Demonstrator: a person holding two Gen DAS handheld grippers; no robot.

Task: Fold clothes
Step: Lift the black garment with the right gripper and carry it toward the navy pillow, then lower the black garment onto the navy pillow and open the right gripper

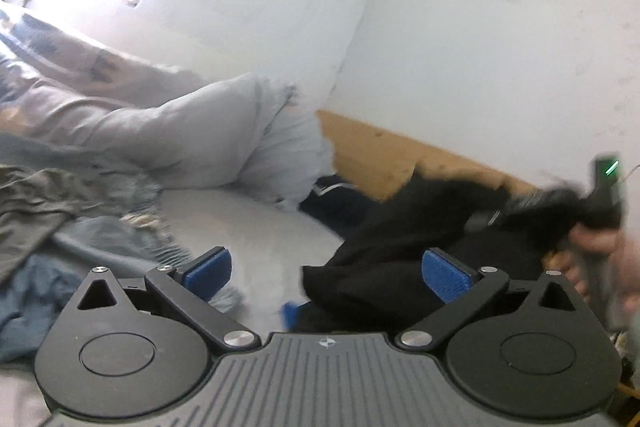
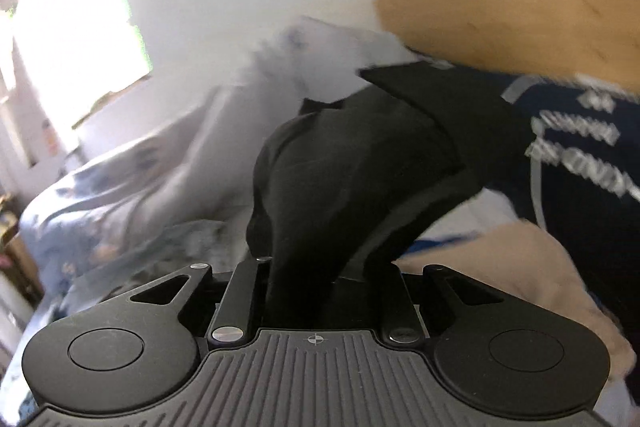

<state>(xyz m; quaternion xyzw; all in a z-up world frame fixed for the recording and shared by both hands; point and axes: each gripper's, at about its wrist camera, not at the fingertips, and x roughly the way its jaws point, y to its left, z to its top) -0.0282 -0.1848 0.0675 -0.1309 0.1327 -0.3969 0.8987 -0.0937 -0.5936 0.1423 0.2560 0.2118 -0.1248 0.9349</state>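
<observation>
The left gripper (image 1: pixel 326 273) is standing wide open, its blue ribbed pads (image 1: pixel 208 273) well apart with nothing pressed between them; a fold of the crumpled black cloth garment (image 1: pixel 400 247) is lying behind its right-hand pad at about 3 o'clock of the gap, and whether cloth and pad are touching cannot be told. In the left wrist view the garment is stretching from 6 o'clock up toward 3 o'clock, where the right gripper (image 1: pixel 604 203) and the person's hand (image 1: pixel 600 251) are smeared by blur and cut by the frame edge. In the right wrist view the right gripper (image 2: pixel 316 291) is clamping nearly closed on the same black garment (image 2: pixel 352 167), whose bunched cloth is hiding both fingertips entirely and rising toward 12 o'clock. Behind it, at 2 o'clock, a dark navy garment with white lettering (image 2: pixel 580 147) is lying blurred, its words unreadable. A pale grey rumpled pillow (image 1: pixel 248 143) is leaning at 10 o'clock against the white wall (image 1: pixel 480 27), beside the light wooden headboard (image 1: pixel 380 147). A heap of grey and blue clothes (image 1: pixel 60 227) is sitting at 9 o'clock on the grey bed sheet (image 1: pixel 256 227), partly cut off.
</observation>
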